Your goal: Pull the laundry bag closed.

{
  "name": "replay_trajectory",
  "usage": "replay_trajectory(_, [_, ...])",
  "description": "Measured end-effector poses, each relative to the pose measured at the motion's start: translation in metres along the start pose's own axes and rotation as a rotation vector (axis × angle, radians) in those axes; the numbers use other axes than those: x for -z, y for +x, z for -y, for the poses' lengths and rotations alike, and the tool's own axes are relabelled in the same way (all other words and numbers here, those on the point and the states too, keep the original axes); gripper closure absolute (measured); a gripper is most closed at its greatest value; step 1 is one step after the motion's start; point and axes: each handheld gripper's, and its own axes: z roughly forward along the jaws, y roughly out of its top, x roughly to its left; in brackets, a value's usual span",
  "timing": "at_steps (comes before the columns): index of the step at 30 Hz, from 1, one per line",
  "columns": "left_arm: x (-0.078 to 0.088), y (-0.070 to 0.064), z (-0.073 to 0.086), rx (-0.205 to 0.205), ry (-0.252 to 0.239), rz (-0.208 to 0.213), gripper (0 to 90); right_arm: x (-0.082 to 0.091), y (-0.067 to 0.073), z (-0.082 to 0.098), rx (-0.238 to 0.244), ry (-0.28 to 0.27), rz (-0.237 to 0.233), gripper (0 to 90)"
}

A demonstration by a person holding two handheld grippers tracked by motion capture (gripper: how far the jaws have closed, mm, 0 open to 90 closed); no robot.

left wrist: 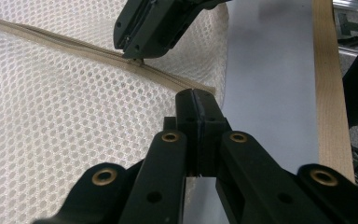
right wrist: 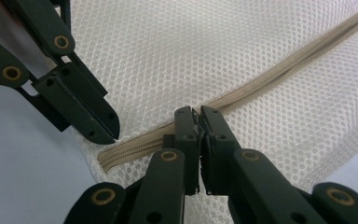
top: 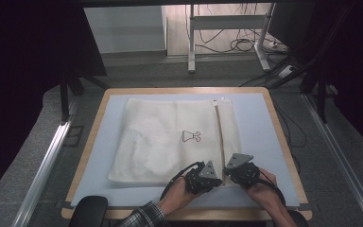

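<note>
We see a flat, cream-white mesh laundry bag (top: 170, 142) spread across a pale blue mat (top: 260, 137) that covers a wooden-edged table (top: 283, 142); a small black dress-shaped print sits near the bag's middle. Beyond the table stand a white desk frame and loose cables on the floor, all well clear of the work. Nothing lies on the mat between the grippers and the bag.

A beige zipper (top: 220, 142) runs along the bag near its right side, down to the near edge. Our left gripper (top: 207, 178) and right gripper (top: 232, 171) sit close together at that near end, one on either side of the zipper line. In the left gripper view, its jaws are pressed together at the bag's corner, right by the zipper's end (left wrist: 200, 88). In the right gripper view, its jaws are closed on the zipper (right wrist: 261, 79), seemingly pinching the slider, though it is hidden between them.
</note>
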Motion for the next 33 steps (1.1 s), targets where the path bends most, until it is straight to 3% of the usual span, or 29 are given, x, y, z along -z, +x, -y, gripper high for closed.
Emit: replay_trajectory(33, [0.000,0.001,0.001,0.012,-0.006,0.009,90.0,-0.011,-0.016,-0.007,-0.021,-0.010,0.040,85.9])
